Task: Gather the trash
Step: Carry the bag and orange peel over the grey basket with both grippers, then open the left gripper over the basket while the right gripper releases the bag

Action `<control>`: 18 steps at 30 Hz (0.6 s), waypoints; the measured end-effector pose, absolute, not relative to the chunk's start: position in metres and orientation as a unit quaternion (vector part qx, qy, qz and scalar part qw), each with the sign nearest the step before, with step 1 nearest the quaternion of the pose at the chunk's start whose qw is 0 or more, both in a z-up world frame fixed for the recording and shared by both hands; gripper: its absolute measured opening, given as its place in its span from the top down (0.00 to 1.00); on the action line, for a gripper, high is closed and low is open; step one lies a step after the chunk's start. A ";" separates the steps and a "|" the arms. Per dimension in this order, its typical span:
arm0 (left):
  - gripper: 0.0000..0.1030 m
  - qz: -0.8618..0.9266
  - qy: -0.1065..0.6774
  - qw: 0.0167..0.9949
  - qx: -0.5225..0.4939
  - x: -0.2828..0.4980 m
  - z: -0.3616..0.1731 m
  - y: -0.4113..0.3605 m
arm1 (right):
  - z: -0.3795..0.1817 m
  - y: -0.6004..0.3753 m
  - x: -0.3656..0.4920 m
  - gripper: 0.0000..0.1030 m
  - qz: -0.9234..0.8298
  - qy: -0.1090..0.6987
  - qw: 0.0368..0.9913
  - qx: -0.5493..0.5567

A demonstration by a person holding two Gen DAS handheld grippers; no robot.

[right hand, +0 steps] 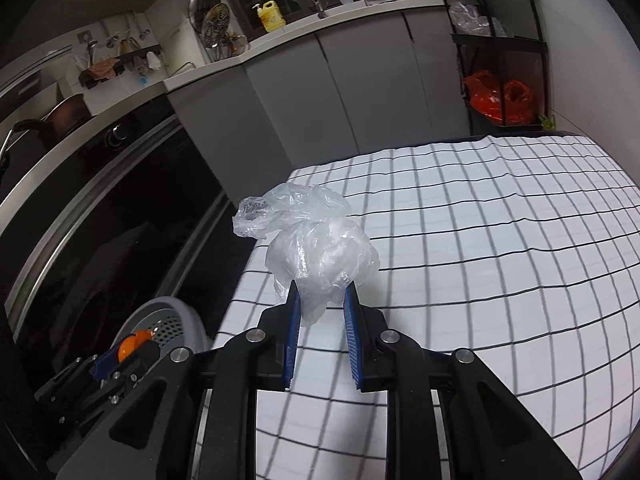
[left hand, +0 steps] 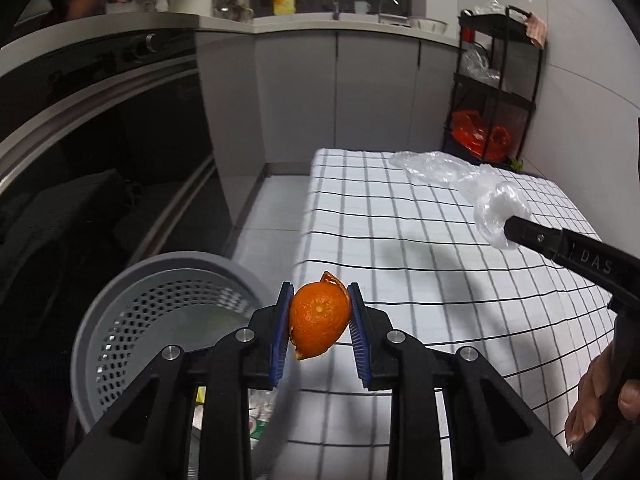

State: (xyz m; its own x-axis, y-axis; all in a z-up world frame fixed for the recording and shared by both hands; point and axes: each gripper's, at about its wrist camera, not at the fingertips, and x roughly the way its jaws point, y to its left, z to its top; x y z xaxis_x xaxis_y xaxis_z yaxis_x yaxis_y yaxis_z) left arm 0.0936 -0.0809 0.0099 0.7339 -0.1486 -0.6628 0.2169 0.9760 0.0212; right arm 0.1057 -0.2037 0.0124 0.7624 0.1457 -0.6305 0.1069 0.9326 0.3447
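My left gripper (left hand: 319, 294) is shut on a piece of orange peel (left hand: 319, 318), held in the air at the table's left edge, just right of a grey perforated bin (left hand: 132, 320) on the floor. In the right wrist view the peel (right hand: 134, 345) and left gripper (right hand: 116, 354) show low at the left, over the bin (right hand: 172, 326). My right gripper (right hand: 320, 292) is shut on a crumpled clear plastic bag (right hand: 316, 248), lifted above the checked tablecloth (right hand: 480, 260). The left wrist view shows that bag (left hand: 496, 216) at the tip of the right gripper (left hand: 510, 228).
A second clear plastic film (left hand: 432, 166) lies at the table's far edge. A dark oven front (left hand: 100, 152) stands left of the bin. A black shelf rack (left hand: 500, 92) with a red bag stands at the far right. A hand (left hand: 600, 396) grips the right tool.
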 end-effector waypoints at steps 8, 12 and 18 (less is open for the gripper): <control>0.74 -0.032 0.337 0.939 0.061 0.087 0.024 -0.025 | 0.023 -0.137 0.102 0.80 0.062 0.343 0.923 0.162; 0.74 -0.007 0.332 0.942 0.056 0.082 0.029 0.006 | 0.022 -0.104 0.101 0.80 0.090 0.352 0.919 0.150; 0.74 0.019 0.345 0.938 0.032 0.084 0.025 0.043 | 0.016 -0.062 0.100 0.80 0.123 0.370 0.912 0.127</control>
